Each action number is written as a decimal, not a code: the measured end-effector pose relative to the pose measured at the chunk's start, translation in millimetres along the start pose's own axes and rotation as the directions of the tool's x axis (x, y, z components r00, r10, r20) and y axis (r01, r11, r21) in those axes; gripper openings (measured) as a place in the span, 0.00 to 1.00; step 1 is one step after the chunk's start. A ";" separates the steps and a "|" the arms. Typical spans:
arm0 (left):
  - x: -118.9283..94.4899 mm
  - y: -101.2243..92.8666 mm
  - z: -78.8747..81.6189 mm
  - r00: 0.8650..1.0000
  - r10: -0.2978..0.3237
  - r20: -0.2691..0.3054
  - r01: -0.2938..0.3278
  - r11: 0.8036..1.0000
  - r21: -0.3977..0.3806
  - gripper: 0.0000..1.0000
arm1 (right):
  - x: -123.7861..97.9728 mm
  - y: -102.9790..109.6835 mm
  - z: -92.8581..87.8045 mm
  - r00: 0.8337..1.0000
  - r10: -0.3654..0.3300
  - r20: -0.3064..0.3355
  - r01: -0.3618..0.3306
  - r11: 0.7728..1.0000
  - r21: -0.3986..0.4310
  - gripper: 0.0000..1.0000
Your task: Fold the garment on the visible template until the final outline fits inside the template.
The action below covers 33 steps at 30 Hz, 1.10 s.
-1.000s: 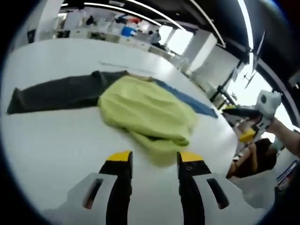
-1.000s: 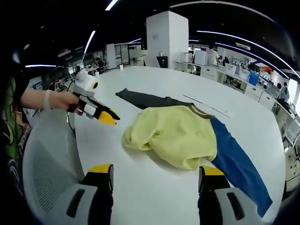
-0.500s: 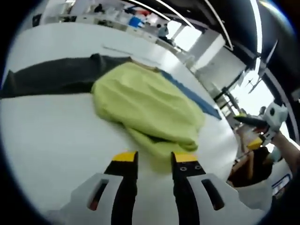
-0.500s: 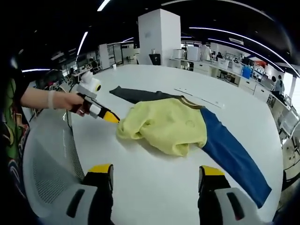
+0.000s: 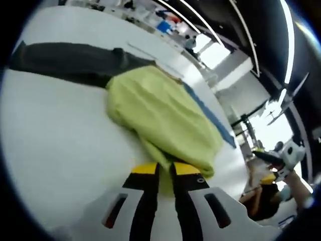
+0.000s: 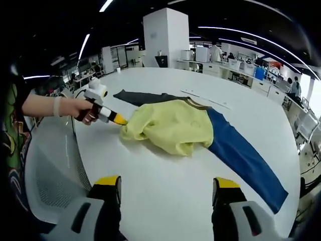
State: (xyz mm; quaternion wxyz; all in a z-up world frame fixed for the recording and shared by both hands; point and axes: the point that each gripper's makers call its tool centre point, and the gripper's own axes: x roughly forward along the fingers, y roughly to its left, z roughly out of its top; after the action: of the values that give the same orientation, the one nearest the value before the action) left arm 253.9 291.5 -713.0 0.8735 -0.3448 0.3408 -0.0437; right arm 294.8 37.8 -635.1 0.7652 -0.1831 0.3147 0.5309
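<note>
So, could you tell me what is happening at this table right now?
A person is folding a garment with a yellow body, one dark sleeve and one blue sleeve, lying bunched on a white table. The left tool has its tips nearly closed at the yellow hem. The right tool hangs open, well short of the cloth.

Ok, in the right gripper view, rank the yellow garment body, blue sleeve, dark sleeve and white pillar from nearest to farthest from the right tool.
1. Blue sleeve, right side.
2. Yellow garment body, centre.
3. Dark sleeve, behind it, left.
4. White pillar, far background.
</note>
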 end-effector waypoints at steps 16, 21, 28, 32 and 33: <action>-31.0 -22.1 25.7 0.990 -0.019 0.139 0.015 0.999 0.030 0.00 | 0.3 -6.8 -1.2 1.000 -0.001 0.002 0.001 1.000 0.011 0.75; -49.0 -34.7 41.9 0.975 -0.037 0.221 0.028 0.999 0.046 0.00 | 1.9 -4.8 -5.1 1.000 0.005 -0.004 -0.005 1.000 0.017 0.74; -45.4 -49.4 64.3 0.966 -0.048 0.255 0.011 0.989 0.145 0.00 | 1.5 -6.9 -10.1 1.000 0.002 -0.012 -0.002 1.000 0.027 0.74; -23.2 -58.5 66.2 0.974 -0.052 0.222 0.007 0.980 0.201 0.00 | 0.8 -9.3 -14.6 1.000 -0.002 -0.017 0.003 0.999 0.036 0.74; -17.5 -60.5 66.3 0.975 -0.057 0.215 0.013 0.980 0.199 0.00 | 0.5 -9.8 -15.8 1.000 -0.004 -0.019 0.004 0.999 0.039 0.74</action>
State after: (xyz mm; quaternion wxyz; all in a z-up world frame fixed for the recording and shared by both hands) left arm 291.6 289.1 -629.7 0.9346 -0.2655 0.2302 -0.0544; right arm 299.5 24.9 -647.6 0.7667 -0.1738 0.3317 0.5215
